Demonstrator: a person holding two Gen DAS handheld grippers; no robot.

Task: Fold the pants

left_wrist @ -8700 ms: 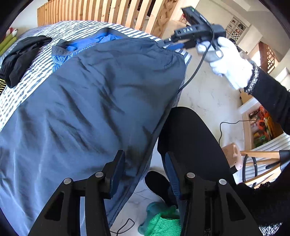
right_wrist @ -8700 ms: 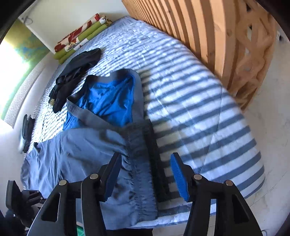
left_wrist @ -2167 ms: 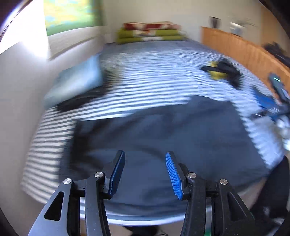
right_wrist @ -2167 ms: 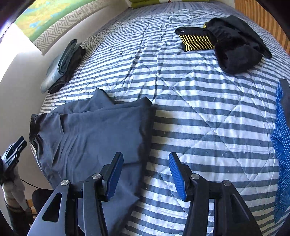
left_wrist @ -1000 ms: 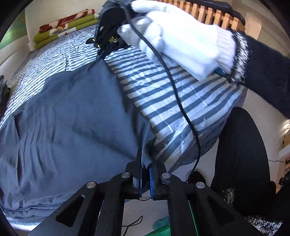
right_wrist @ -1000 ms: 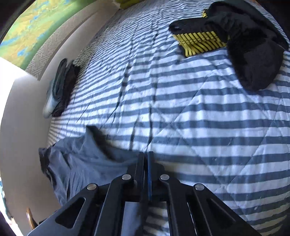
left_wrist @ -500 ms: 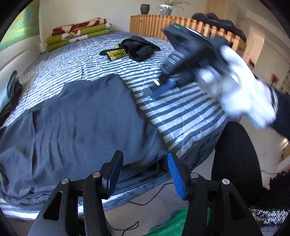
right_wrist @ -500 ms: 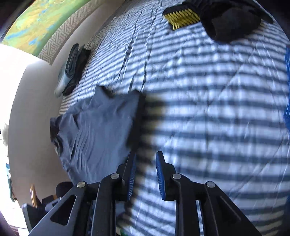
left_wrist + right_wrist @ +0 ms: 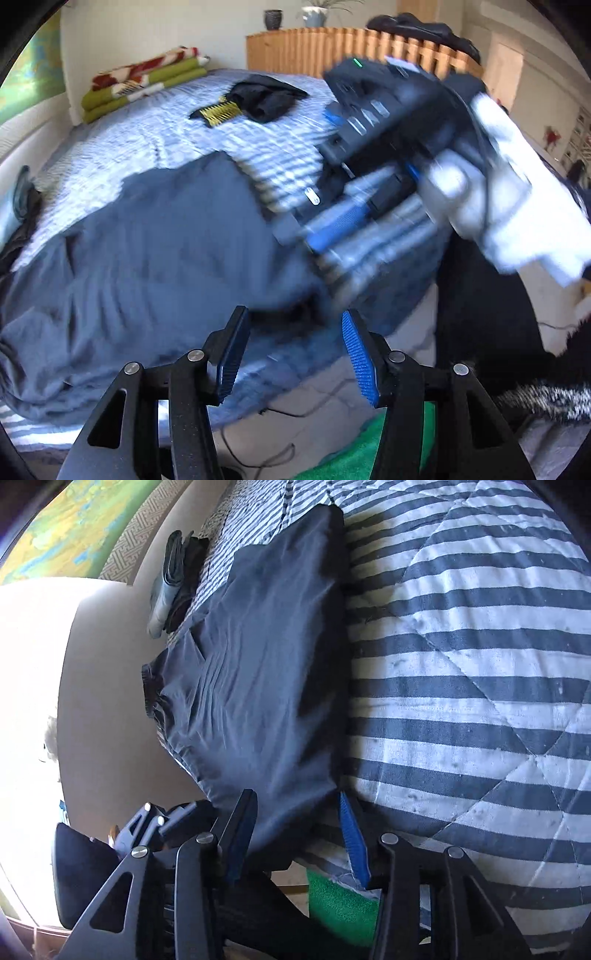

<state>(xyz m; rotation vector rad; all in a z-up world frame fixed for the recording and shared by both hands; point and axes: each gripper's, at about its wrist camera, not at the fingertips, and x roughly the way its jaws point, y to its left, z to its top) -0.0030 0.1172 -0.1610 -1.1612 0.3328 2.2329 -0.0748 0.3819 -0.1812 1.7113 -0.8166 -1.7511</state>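
The dark grey-blue pants [image 9: 155, 258] lie folded on the striped bed [image 9: 177, 140], their near edge hanging over the bed's side. My left gripper [image 9: 293, 345] stands open just off that edge, with nothing pressed between its pads. In the left wrist view the right gripper [image 9: 328, 225] is a blur over the pants' right edge, held by a white-gloved hand [image 9: 509, 206]. In the right wrist view the right gripper [image 9: 295, 823] has its jaws opening, and the pants [image 9: 258, 657] show their near corner in the gap, not pinched.
A black garment with a yellow strip [image 9: 258, 99] and folded blankets [image 9: 140, 88] lie farther up the bed. A wooden slatted board [image 9: 332, 51] stands behind. Folded clothes [image 9: 173, 583] sit by the wall. A green towel [image 9: 340, 901] and a cable [image 9: 280, 413] lie on the floor.
Both grippers were shut on the pants' corners a second ago and have let go and opened. The right gripper has swung back to the bed's near edge; the pants now lie folded.
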